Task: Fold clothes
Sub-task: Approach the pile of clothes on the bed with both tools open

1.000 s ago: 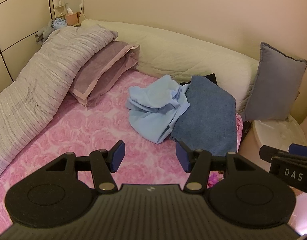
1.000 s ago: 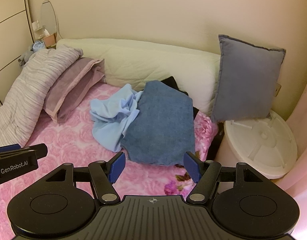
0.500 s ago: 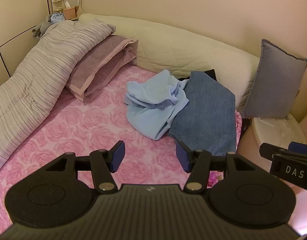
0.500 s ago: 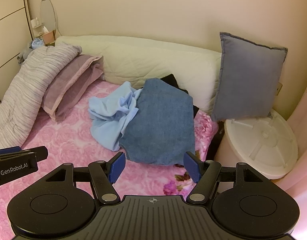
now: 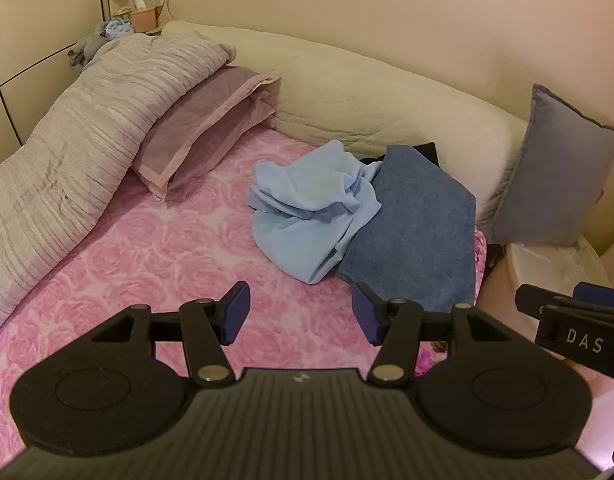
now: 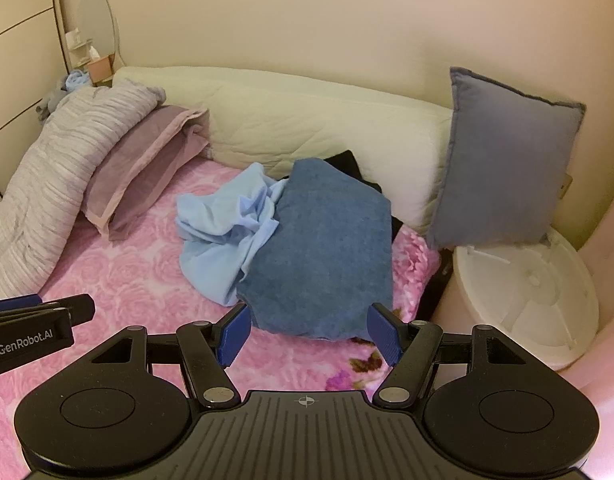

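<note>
Both the left gripper (image 5: 301,312) and the right gripper (image 6: 309,330) are held spread and empty above the pink bedspread (image 5: 155,248), near the crumpled light-blue garment (image 5: 311,208) and the dark-blue garment (image 6: 327,248).

Both wrist cams sit just behind their own fingers, tilted down across the pink bedsheet (image 5: 155,248) from the near edge toward the far headboard; the right one sits further right, both share the blue clothes pile (image 6: 291,240) mid-bed
</note>
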### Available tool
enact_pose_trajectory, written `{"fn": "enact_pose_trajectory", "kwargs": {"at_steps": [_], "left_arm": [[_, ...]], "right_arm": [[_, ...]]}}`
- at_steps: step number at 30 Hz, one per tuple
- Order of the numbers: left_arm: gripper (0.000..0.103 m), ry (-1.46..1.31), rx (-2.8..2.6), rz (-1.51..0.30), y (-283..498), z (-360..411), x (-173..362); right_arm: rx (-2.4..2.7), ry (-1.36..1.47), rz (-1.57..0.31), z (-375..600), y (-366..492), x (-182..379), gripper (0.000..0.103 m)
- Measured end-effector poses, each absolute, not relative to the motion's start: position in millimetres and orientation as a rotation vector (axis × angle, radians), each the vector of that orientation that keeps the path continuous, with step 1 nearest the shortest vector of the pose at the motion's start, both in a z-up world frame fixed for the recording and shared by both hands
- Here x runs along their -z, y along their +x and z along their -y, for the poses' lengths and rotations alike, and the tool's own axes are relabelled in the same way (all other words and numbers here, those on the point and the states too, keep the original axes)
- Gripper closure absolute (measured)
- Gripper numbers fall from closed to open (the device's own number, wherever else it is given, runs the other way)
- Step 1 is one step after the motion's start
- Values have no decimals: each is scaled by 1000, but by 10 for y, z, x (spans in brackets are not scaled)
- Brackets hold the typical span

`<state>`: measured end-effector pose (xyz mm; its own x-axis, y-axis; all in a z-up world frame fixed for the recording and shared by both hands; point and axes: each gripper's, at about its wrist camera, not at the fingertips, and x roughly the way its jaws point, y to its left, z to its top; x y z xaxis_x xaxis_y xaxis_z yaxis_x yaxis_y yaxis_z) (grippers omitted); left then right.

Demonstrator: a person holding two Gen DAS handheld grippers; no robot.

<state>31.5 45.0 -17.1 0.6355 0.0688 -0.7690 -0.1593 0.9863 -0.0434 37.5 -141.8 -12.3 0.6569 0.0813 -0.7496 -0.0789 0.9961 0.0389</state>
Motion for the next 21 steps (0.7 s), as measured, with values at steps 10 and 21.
{"fn": "enact_pose_trajectory", "kwargs": {"at_steps": [10, 21], "left_arm": [[51, -183, -177, -929, 543, -543, 361], [51, -171, -242, -998, 1227, -481, 806]], "right_arm": [[-134, -1, -879, 1428, 660, 285, 35], [-149, -31, -920, 1591, 1372, 698, 35]]}}
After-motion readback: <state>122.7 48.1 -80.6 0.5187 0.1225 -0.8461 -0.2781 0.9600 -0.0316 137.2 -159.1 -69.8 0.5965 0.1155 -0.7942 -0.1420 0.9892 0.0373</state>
